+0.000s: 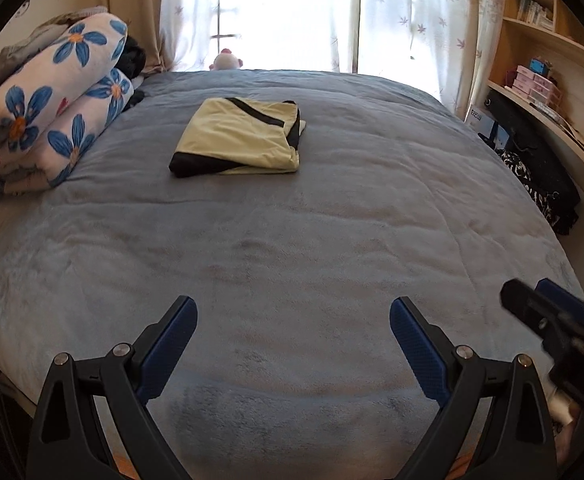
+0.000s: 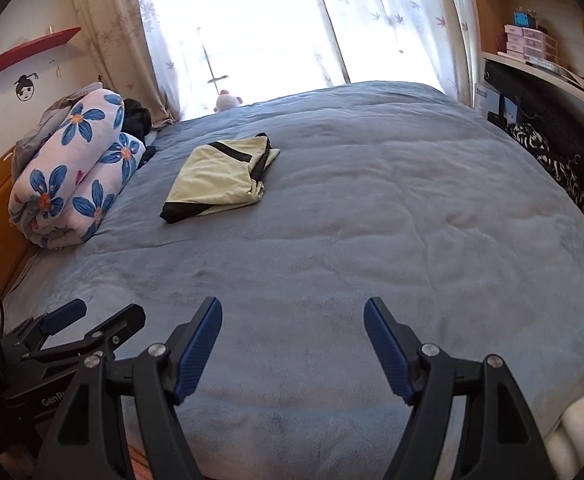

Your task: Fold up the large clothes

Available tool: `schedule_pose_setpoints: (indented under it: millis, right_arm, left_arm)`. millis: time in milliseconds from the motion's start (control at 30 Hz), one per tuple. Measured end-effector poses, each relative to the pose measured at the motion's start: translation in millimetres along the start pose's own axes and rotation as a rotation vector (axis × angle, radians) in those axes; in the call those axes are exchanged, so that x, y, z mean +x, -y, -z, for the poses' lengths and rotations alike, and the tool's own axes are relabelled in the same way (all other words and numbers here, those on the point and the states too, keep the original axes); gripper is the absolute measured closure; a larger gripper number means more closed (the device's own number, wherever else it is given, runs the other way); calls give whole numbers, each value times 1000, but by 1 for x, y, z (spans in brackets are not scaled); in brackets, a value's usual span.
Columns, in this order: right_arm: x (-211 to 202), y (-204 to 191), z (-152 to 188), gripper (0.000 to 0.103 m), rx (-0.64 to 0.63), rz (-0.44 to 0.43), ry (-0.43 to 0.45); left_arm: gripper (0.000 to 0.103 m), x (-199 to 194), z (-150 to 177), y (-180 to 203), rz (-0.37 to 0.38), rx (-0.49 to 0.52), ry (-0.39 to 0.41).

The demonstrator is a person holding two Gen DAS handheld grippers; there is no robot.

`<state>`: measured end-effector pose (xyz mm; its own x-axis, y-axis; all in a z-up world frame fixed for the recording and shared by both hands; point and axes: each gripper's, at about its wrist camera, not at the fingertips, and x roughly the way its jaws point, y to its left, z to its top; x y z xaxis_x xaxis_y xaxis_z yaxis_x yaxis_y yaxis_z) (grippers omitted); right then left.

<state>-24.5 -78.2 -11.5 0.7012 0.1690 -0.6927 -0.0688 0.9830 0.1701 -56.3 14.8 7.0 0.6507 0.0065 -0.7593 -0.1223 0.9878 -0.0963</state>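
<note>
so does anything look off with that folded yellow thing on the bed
Mostly tidy. The folded yellow garment lies flat on the blue blanket, but a bunched bit of fabric pokes out at its right edge. Both grippers are open, clear of it.

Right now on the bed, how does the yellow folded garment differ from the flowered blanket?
The yellow folded garment is pale yellow with black trim; the flowered blanket is white with blue flowers. The garment lies flat and thin mid-bed; the blanket is a thick, tall bundle at the bed's left edge. Both rest on the blue bedspread, untouched by the tongs.
</note>
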Motion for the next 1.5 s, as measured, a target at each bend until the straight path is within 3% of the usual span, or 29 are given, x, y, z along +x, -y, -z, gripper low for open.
schedule_pose_setpoints:
  millis: [233, 1500]
  right_arm:
    - [-3, -3, 4, 29, -37, 53, 30]
    - [16, -4, 9, 28, -11, 49, -27]
  left_arm:
    - [7, 3, 4, 3, -22, -4, -4]
    - [7, 6, 0, 3, -42, 19, -13]
